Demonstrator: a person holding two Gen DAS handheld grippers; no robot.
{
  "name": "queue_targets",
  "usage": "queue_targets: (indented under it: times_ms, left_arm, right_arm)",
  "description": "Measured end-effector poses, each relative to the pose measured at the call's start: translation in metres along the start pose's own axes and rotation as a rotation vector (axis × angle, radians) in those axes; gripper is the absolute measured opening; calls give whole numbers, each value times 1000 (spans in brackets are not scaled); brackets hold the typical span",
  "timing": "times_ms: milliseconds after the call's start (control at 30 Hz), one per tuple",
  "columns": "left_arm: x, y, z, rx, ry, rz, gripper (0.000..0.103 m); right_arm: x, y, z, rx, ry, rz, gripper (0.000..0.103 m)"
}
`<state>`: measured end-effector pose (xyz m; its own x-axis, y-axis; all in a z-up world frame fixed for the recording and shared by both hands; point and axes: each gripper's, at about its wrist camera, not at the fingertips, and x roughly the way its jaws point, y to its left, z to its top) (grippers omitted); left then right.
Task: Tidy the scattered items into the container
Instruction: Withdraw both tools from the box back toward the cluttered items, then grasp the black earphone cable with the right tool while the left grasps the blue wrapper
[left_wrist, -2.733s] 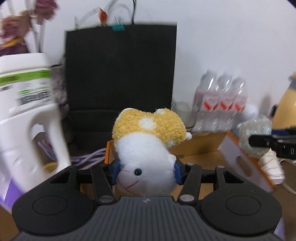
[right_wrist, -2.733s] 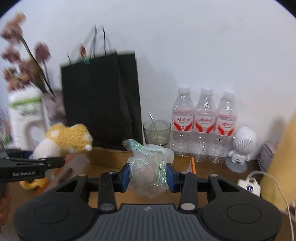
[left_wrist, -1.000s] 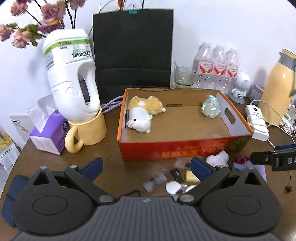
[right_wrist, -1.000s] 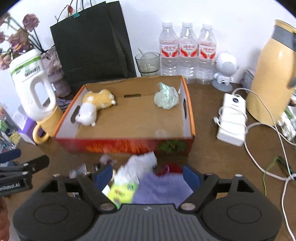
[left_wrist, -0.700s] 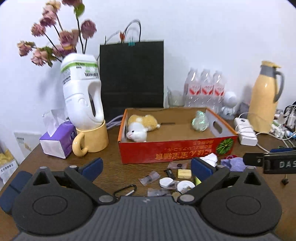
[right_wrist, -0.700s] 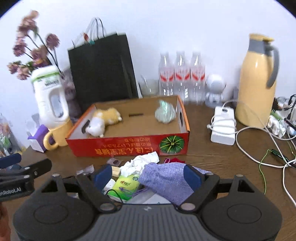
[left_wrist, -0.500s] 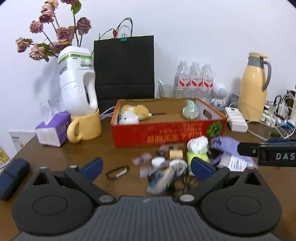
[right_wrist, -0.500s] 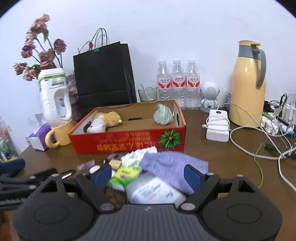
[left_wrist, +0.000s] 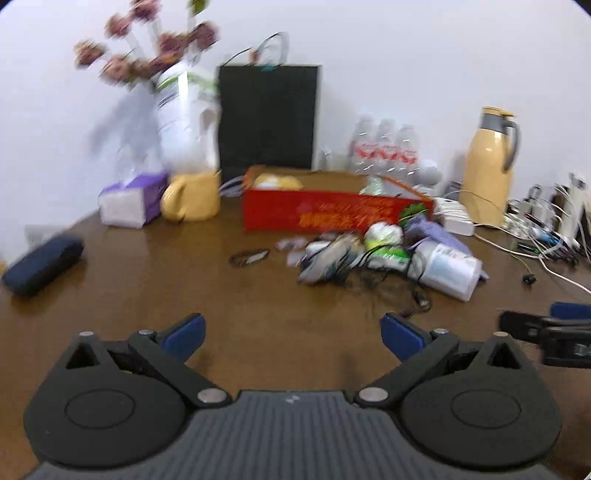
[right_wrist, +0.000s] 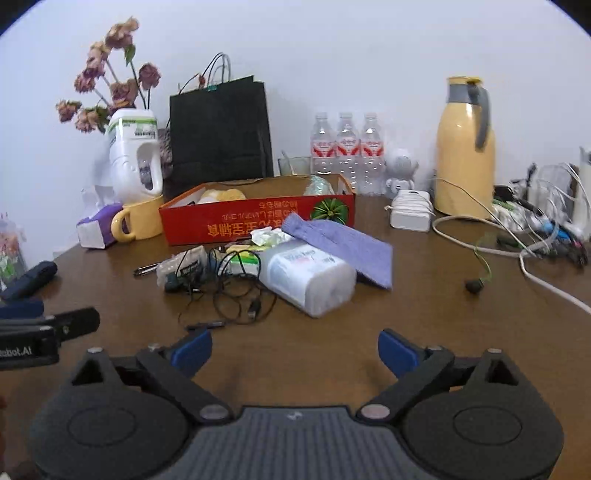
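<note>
Scattered items are piled on the brown table (right_wrist: 424, 314) right in front of the red cardboard box (right_wrist: 258, 218): a wrapped tissue pack (right_wrist: 308, 277), a purple cloth (right_wrist: 340, 242), a green-and-yellow packet (right_wrist: 242, 260), a crumpled white tissue (right_wrist: 267, 236) and a tangle of black earphone wire (right_wrist: 229, 291). The box already has a yellow plush (right_wrist: 221, 194) and a shiny wrapped thing (right_wrist: 318, 185) in it, so I'd say the job is only partly done. The right gripper (right_wrist: 294, 350) is empty, with its jaws opening wide and nothing between them; the left gripper (left_wrist: 291, 332) is spread wide too, holding nothing, over bare table short of the pile. Biggest risk, to my eye, is that earphone wire. It's draped over and under the small stuff, so grabbing the packet or tissue pack could drag the whole knot along and fling little bits off the table. The tissue pack also looks squishy and slick, so it might squirt out of a pinch near its end. The left view is pretty blurry, so lining up on the tiny pieces there would be dodgy.
</note>
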<state>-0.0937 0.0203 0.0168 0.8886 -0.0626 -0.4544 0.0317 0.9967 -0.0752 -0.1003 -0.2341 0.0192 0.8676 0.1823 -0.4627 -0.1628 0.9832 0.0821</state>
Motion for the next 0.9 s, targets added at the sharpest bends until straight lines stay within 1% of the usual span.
queue_targets:
  times_ms: [67, 133, 267, 333, 367, 433, 500, 533, 600, 667, 700, 767, 800, 867, 900]
  left_arm:
    - [-1, 5, -4, -41, 19, -17, 103]
    - [4, 7, -4, -48, 43, -36, 103]
    - [17, 6, 3, -6, 83, -8, 103]
    - [20, 8, 10, 9, 72, -18, 103]
    - [22, 11, 13, 14, 62, -24, 103]
    - [28, 15, 22, 29, 51, -11, 103]
    - [34, 21, 30, 50, 35, 4, 103]
    - [38, 24, 34, 61, 37, 9, 99]
    - [48, 31, 42, 67, 58, 15, 95]
    - [54, 38, 48, 61, 64, -10, 93]
    - [57, 40, 51, 67, 62, -28, 93]
    - [64, 41, 54, 106, 47, -43, 91]
    - [69, 40, 56, 128, 42, -49, 90]
    - [78, 37, 58, 181, 41, -61, 82]
    - [81, 35, 58, 205, 41, -75, 81]
  right_arm:
    - [-6, -3, -4, 11, -3, 6, 97]
    - [-6, -5, -5, 29, 25, 21, 97]
    - [0, 0, -2, 10, 46, 75, 97]
    - [8, 7, 3, -18, 55, 104, 97]
    - [14, 12, 6, -32, 63, 116, 97]
    - [32, 23, 14, -54, 99, 128, 97]
    - [51, 36, 22, -75, 122, 173, 97]
    - [61, 43, 27, -79, 127, 187, 96]
    - [82, 58, 35, -92, 139, 172, 94]
    - [101, 70, 42, -110, 156, 149, 94]
    - [110, 74, 45, -113, 173, 141, 91]
    - [125, 79, 51, -110, 189, 146, 88]
    - [133, 82, 53, -107, 202, 129, 86]
    - [144, 83, 55, -106, 212, 95, 70]
    - [150, 81, 57, -98, 225, 78, 65]
